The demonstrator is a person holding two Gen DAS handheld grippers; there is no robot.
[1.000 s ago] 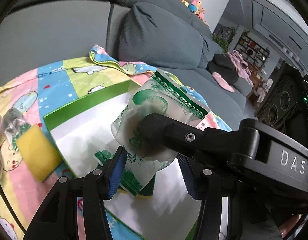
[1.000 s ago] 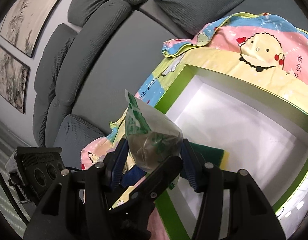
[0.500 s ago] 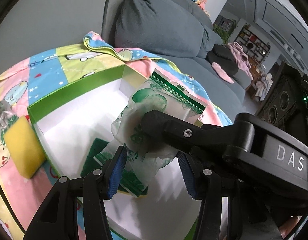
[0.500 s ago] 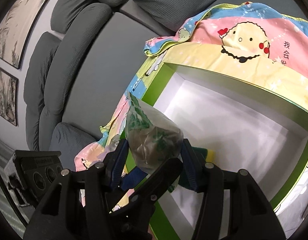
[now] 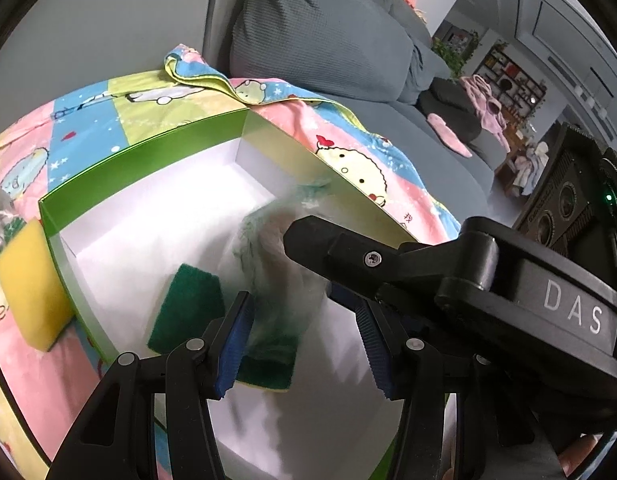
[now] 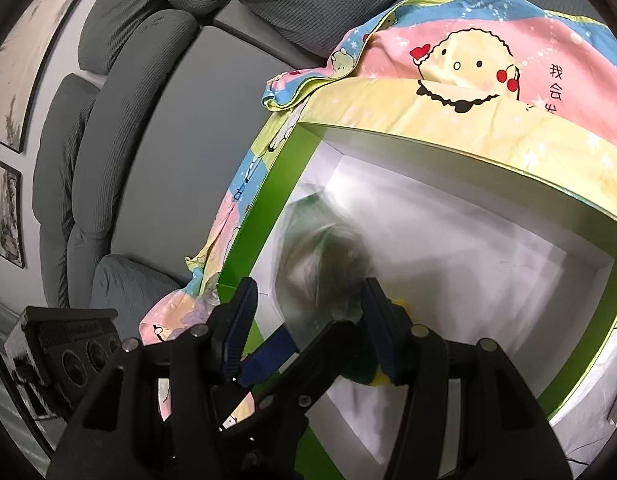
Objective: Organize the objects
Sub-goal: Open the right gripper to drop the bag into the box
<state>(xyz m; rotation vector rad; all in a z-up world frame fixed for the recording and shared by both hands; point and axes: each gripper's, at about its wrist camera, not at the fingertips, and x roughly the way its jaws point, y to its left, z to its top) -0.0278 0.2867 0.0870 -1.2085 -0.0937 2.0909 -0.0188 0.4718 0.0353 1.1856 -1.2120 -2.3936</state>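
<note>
Blurred packet (image 6: pixel 320 264) framed by right gripper (image 6: pixel 310 320) over green box (image 6: pixel 268 208).
Its grasp cannot be told; left gripper (image 5: pixel 304 340) is held unclenched.

White letters "DAS" stand on the black arm of the right gripper (image 5: pixel 336 280), at the right of the left wrist view. On the blanket (image 6: pixel 556 76), Chinese characters "我会" run downward just right of the cartoon face; a third one below is cut off. The print on the blurred bag (image 5: pixel 284 248) cannot be read.
</note>
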